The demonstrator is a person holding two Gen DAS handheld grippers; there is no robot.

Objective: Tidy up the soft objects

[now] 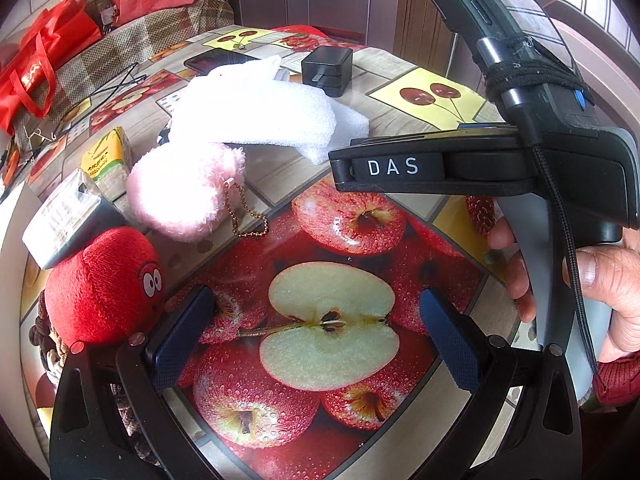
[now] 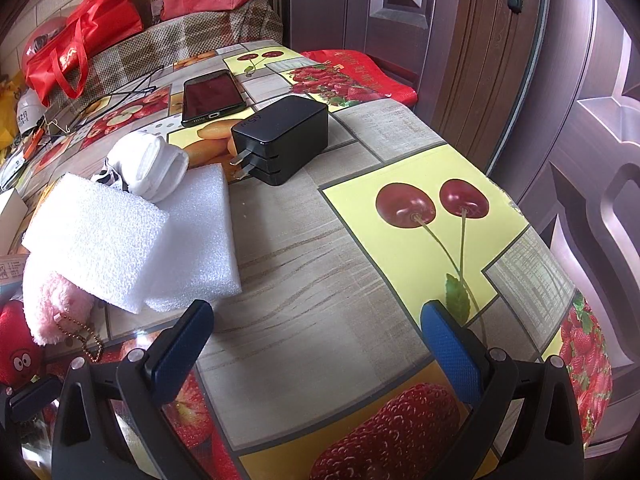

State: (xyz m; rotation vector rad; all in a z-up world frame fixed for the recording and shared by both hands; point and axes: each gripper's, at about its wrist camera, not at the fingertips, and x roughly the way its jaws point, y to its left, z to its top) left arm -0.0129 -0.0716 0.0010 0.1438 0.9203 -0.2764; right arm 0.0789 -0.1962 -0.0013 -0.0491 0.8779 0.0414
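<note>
I count two foam pads [image 2: 132,240], one pink pompom [image 1: 184,196], one red plush [image 1: 104,284]; my left gripper [image 1: 316,336] and right gripper [image 2: 316,344] gape empty. Phone [image 2: 212,96] clear only in the right view.

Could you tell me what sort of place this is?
Probably a room in a home: a table under a fruit-print cover stands beside a panelled wooden door, with a phone and charger lying on it and red shopping bags piled behind.

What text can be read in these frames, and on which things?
"DAS": on the right tongs.
Yellow carton: print too small to read.
Red bag: white lettering, illegible.
Black charger: faint mark, unreadable.
Paper at the left edge: blurred.
</note>
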